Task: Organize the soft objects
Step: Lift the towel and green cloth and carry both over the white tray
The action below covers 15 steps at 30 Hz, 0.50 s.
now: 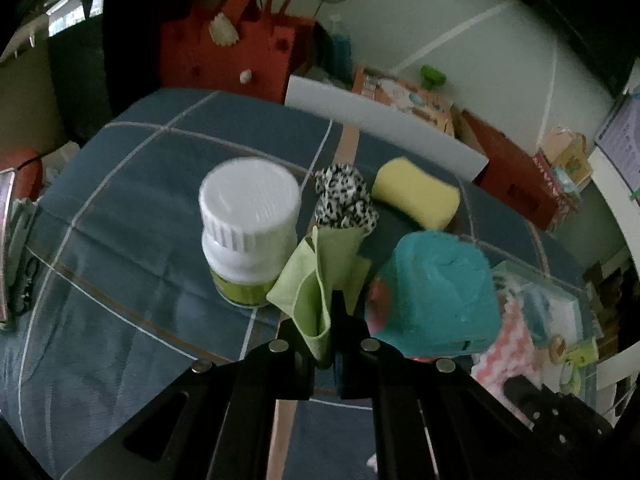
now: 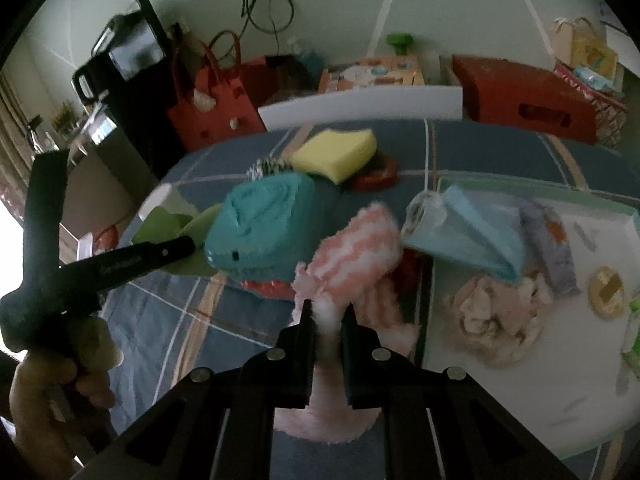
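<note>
My left gripper [image 1: 332,320] is shut on a light green cloth [image 1: 320,280], held above the blue plaid table; it also shows in the right wrist view [image 2: 172,220], with the left gripper's body [image 2: 120,264] at the left. My right gripper [image 2: 328,316] is shut on a fluffy pink-and-white striped cloth [image 2: 360,248]. A rolled teal towel [image 1: 440,288] [image 2: 264,224], a yellow sponge [image 1: 416,196] [image 2: 336,152] and a black-and-white spotted cloth [image 1: 344,200] lie on the table. A tray [image 2: 560,400] at the right holds a light blue cloth [image 2: 472,236] and a pale pink cloth [image 2: 496,316].
A white-capped bottle [image 1: 248,232] stands left of the green cloth. A red ring [image 2: 380,176] lies behind the sponge. A red bag [image 1: 228,44], boxes and a white board [image 1: 384,124] line the table's far edge.
</note>
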{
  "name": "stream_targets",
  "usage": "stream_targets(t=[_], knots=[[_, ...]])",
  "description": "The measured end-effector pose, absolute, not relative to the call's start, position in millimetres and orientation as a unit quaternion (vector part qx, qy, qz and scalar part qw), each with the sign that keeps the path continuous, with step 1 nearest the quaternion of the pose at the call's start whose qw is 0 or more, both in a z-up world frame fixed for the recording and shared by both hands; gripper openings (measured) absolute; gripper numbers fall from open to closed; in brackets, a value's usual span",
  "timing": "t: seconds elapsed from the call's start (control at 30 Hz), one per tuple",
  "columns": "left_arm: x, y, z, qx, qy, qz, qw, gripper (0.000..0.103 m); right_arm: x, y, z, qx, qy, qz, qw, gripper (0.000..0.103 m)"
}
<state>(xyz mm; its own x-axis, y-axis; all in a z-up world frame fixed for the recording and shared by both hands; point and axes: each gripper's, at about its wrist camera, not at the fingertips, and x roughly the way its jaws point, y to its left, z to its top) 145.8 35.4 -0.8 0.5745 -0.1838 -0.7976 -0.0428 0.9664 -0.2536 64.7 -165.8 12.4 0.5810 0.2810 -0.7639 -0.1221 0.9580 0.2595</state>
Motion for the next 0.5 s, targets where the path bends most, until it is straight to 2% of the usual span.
stream_targets(t=[0.5], knots=[[95, 39, 80, -0.117, 0.336, -0.057, 0.933, 0.006, 39, -183, 68, 0.116, 0.351, 0.12, 0.921, 0.012]])
